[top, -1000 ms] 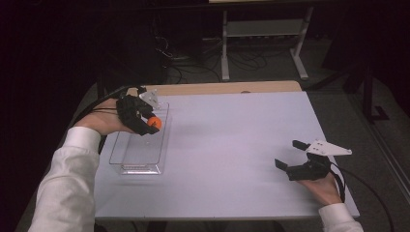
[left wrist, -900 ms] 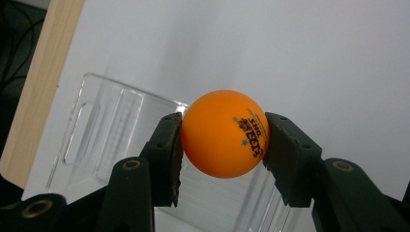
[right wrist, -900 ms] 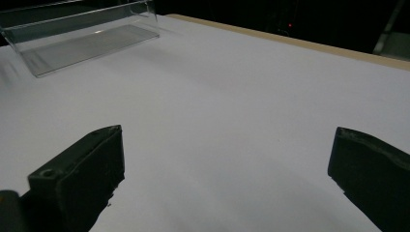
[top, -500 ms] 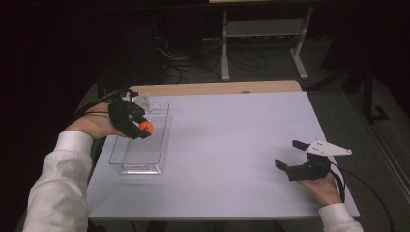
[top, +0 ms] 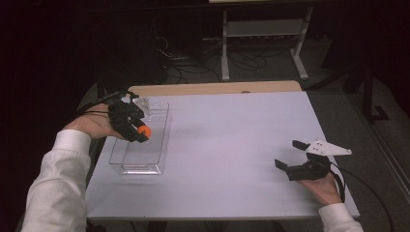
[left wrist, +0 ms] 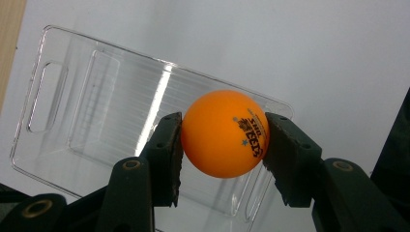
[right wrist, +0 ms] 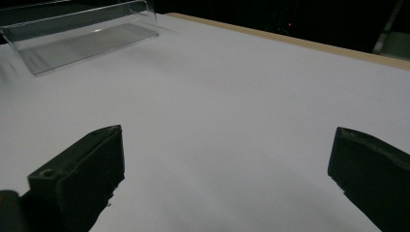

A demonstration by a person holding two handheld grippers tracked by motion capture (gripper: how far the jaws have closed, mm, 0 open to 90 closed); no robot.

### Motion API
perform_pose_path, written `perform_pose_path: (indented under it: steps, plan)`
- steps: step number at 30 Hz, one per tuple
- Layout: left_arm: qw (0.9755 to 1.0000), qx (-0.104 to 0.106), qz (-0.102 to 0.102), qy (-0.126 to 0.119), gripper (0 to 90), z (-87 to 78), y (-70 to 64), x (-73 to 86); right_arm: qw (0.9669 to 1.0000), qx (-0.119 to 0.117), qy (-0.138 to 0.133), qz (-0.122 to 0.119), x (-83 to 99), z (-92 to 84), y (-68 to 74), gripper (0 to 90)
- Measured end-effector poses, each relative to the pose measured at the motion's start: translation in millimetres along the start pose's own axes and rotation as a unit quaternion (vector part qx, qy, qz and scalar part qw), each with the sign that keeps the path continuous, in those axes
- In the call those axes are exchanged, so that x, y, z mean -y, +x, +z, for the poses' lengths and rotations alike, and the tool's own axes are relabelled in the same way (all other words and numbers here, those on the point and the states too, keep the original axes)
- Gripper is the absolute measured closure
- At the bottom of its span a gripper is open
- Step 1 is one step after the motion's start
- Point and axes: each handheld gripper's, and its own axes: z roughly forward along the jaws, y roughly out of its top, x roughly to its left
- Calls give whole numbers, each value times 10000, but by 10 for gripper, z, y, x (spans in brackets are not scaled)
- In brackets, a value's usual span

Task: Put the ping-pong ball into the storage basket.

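Above the clear tray [top: 126, 162] at the table's left edge, I'm holding my left gripper [top: 140, 132] tilted downward, jaws clamping the orange ball [left wrist: 224, 133]; seemingly it's hanging clear of the tray floor. Near the right edge I'm resting my right gripper [top: 289, 155] low, jaws standing wide apart.

Table [top: 232, 145]: white top – a bare wooden strip along its far edge.
On it: clear plastic tray [top: 140, 159] – lying flat near the left edge, long side running front to back.
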Motion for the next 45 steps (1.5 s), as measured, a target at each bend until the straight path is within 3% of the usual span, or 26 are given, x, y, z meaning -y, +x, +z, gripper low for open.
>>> perform_pose_path:
  steps: [20, 45]
  plan:
    - [9996, 270, 54, 74, 508, 233, -6, -11, 10000, 8, 6, 3, 2, -7, -6, 0]
    - [9989, 463, -65, 31, 507, 603, -49, 163, 10000, 26, 40, -23, 5, -9, -2, 0]
